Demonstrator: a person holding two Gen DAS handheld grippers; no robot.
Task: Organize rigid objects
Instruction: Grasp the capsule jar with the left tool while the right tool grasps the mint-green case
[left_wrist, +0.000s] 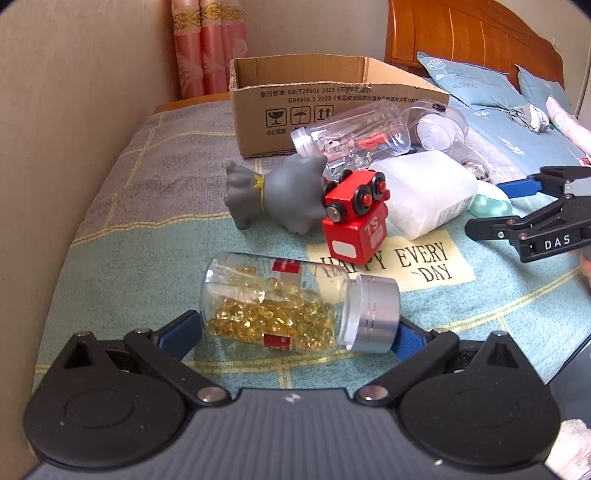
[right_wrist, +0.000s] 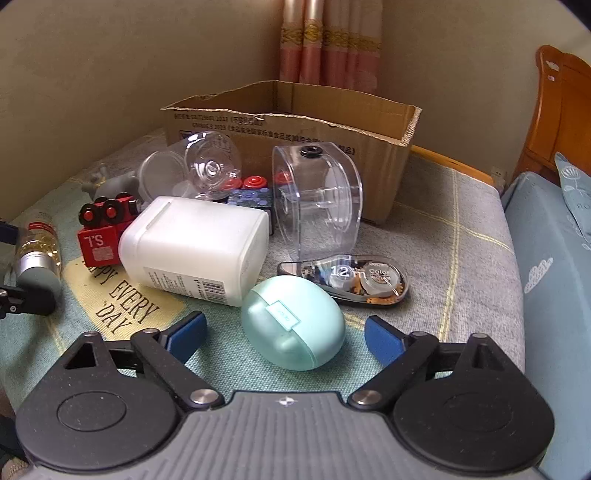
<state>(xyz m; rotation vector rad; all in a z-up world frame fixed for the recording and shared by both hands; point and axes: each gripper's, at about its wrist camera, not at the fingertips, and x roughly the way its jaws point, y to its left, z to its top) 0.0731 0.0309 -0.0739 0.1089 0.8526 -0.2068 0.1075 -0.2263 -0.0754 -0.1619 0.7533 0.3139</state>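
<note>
A clear bottle of yellow capsules (left_wrist: 295, 306) with a silver cap lies on its side between the fingers of my left gripper (left_wrist: 295, 332), which is open around it; it also shows in the right wrist view (right_wrist: 37, 251). A mint green egg-shaped case (right_wrist: 291, 321) lies between the open fingers of my right gripper (right_wrist: 284, 332). Behind lie a red wooden toy train (left_wrist: 354, 218), a grey toy figure (left_wrist: 280, 195), a white plastic bottle (right_wrist: 195, 247), clear plastic containers (right_wrist: 317, 199) and a correction tape dispenser (right_wrist: 351, 278). An open cardboard box (right_wrist: 295, 122) stands at the back.
Everything lies on a bed with a checked blanket (right_wrist: 443, 240). A wall runs along the left and a pink curtain (left_wrist: 207, 48) hangs in the corner. Blue pillows (left_wrist: 469, 81) and a wooden headboard (left_wrist: 461, 29) are at the right.
</note>
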